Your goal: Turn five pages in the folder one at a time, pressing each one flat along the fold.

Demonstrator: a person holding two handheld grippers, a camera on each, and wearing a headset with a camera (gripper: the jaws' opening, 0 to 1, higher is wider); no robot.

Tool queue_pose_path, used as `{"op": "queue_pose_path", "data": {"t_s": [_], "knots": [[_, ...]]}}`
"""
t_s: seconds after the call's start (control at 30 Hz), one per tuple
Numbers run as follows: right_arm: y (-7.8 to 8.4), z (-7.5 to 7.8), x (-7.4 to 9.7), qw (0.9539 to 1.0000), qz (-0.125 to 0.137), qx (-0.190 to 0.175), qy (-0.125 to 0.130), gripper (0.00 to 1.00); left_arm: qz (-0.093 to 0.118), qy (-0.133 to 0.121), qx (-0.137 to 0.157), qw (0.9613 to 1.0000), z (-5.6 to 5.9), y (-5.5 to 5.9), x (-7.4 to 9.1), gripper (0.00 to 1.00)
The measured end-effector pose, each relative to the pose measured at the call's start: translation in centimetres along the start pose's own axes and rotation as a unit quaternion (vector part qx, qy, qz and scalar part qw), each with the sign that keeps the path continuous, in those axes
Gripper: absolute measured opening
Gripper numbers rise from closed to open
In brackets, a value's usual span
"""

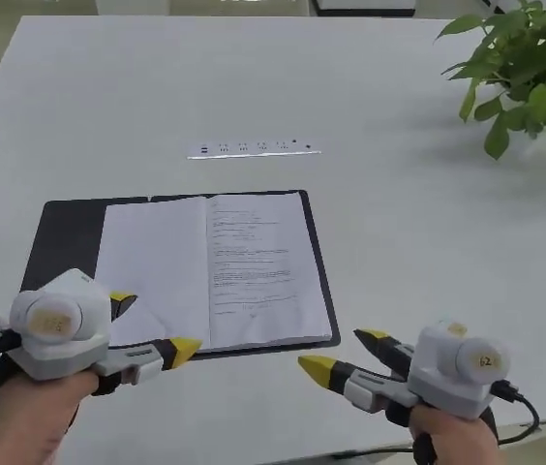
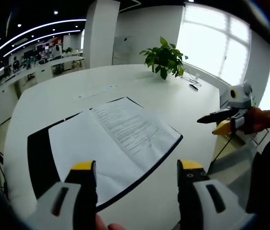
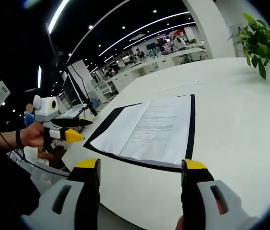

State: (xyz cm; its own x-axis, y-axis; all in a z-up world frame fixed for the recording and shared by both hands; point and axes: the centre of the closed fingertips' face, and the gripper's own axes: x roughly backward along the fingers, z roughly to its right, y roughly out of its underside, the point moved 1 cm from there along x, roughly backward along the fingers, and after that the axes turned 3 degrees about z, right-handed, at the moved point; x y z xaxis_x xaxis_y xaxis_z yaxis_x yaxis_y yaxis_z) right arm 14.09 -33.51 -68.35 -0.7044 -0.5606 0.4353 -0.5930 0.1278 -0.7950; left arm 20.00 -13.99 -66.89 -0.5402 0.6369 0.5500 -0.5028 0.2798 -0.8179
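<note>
Left tool [image 1: 154, 323], right tool [image 1: 342, 350] wide, empty; folder [image 1: 65, 237] open (print [image 1: 244, 257] unreadable); plant [image 1: 525, 68] cut off.

The folder [image 1: 196, 271] lies on the counter [image 1: 418, 242], the power strip [image 1: 254, 148] behind it, the plant [image 1: 530, 68] far back right.

The black folder [image 1: 65, 232] lies open and flat on the white table [image 1: 418, 242], toward its near left part, with its long side running left to right. A wide strip of bare black cover shows at the left end. The left page [image 1: 152, 266] is blank white; the right page [image 1: 258, 257] carries lines of print too small to read. The fold [image 1: 206, 271] between them runs near to far, and both sheets lie almost flat
</note>
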Motion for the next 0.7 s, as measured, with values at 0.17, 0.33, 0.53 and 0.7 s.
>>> {"op": "queue_pose_path", "data": {"t_s": [0.17, 0.33, 0.53, 0.7], "knots": [[0.1, 0.2, 0.0, 1.0000, -0.003, -0.001, -0.002, 0.68, -0.005, 0.017, -0.006, 0.9998, 0.9, -0.3, -1.3, 0.68], [0.3, 0.3, 0.1, 1.0000, -0.007, 0.001, -0.002, 0.68, -0.009, 0.040, -0.016, 0.9990, 2.0, -0.5, -2.9, 0.68], [0.7, 0.4, 0.3, 0.9999, -0.012, -0.001, -0.001, 0.68, -0.026, 0.062, -0.036, 0.9971, 3.4, -0.8, -5.6, 0.67], [1.2, 0.8, 0.8, 0.9999, -0.013, -0.010, 0.002, 0.67, -0.028, 0.075, -0.038, 0.9960, 4.4, -1.6, -7.7, 0.67]]}}
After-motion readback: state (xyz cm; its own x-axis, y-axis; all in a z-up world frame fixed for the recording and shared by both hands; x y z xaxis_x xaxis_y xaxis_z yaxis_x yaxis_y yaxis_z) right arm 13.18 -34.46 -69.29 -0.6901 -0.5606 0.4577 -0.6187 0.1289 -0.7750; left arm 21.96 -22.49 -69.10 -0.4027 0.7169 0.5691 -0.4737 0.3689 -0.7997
